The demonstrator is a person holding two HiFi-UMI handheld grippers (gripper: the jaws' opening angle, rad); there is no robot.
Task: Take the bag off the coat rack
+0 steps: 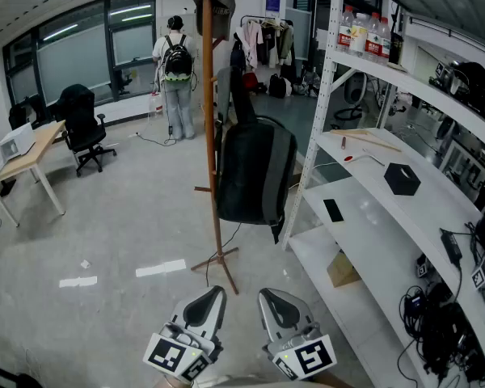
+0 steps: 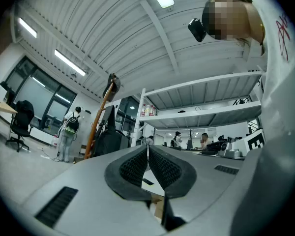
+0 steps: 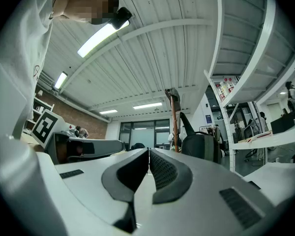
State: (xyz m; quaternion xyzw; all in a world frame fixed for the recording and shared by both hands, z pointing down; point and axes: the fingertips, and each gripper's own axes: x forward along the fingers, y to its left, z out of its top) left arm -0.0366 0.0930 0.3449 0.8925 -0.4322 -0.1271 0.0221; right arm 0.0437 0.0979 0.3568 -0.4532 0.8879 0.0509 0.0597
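Note:
A dark grey backpack (image 1: 255, 172) hangs by its strap from a tall wooden coat rack (image 1: 210, 128) standing on the floor ahead of me. The same backpack (image 2: 107, 140) and rack pole (image 2: 99, 117) appear small and far off in the left gripper view, and the backpack (image 3: 202, 146) also shows beside the pole (image 3: 175, 124) in the right gripper view. My left gripper (image 1: 204, 307) and right gripper (image 1: 279, 307) are side by side low in the head view, well short of the rack. Both are shut, pads together, with nothing between them.
A white metal shelving unit (image 1: 388, 217) runs along the right, close to the bag, holding a black box (image 1: 402, 179), bottles and cables. A person with a backpack (image 1: 176, 79) stands far back. A desk (image 1: 24, 156) and office chair (image 1: 85, 128) are at the left.

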